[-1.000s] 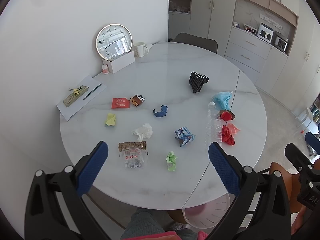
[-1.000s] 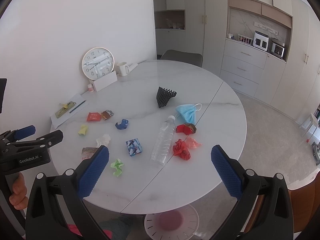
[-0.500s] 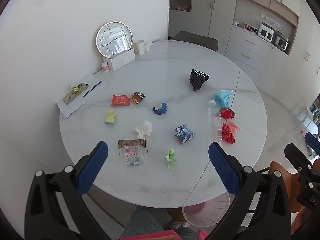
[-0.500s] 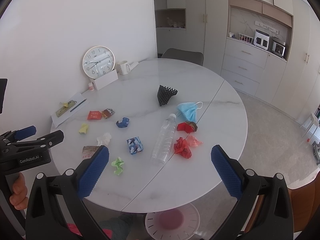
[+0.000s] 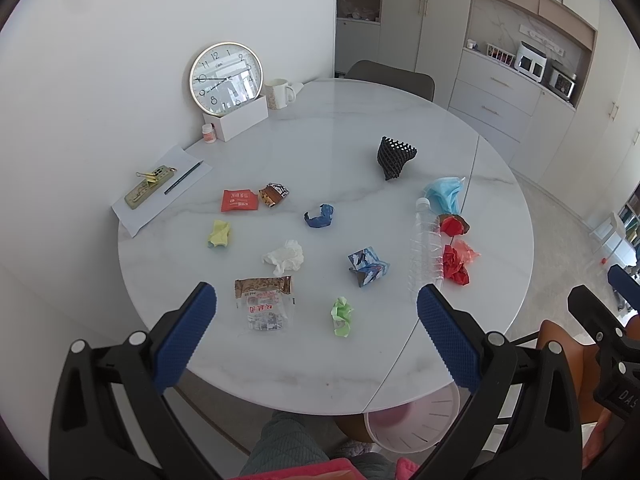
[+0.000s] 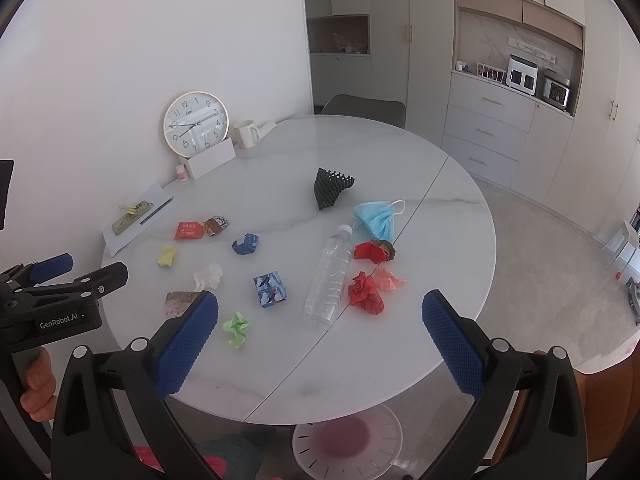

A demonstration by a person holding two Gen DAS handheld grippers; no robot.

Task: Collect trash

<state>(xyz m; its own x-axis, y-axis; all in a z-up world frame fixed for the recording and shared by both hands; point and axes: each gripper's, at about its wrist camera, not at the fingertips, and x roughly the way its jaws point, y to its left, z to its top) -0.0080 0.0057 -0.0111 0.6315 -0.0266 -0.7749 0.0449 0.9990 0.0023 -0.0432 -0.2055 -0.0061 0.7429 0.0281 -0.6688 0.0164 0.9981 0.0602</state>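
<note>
Nothing collected yet, as far as the views show: all the trash lies on the round table (image 5: 400, 368), and both grippers hang short of its near edge with nothing in them. Left gripper (image 5: 316, 330) has its fingers wide apart and empty; right gripper (image 6: 320, 340) likewise spread and empty. A bin (image 6: 348, 440), pale and see-through, sits on the floor under the near edge, apparently the drop point; it looks empty apart from a pinkish patch at the bottom, hard to tell what. Near the near edge: snack wrapper (image 5: 265, 304) and green paper ball (image 5: 342, 316). Toward the middle: white tissue (image 5: 285, 256), blue-white crumpled carton (image 5: 367, 266), blue scrap (image 5: 319, 216), yellow paper ball (image 5: 219, 234). Toward the left edge: red packet (image 5: 239, 201) touching a brown wrapper (image 5: 273, 194). Toward the right edge: clear bottle (image 6: 330, 276) lying on its side, red crumpled paper (image 6: 366, 294) just beside it, red-brown wrapper (image 6: 374, 250), blue face mask (image 6: 376, 218). Black mesh sleeve (image 5: 394, 156) sits further back, past the middle. Clock (image 5: 226, 78), mug (image 5: 278, 94), and paper sheet with pen (image 5: 160, 184) along the far-left edge are probably not trash. So the whole job is left, about a dozen pieces; judging by reach, the wrapper or green ball would be the easy first pick.
</note>
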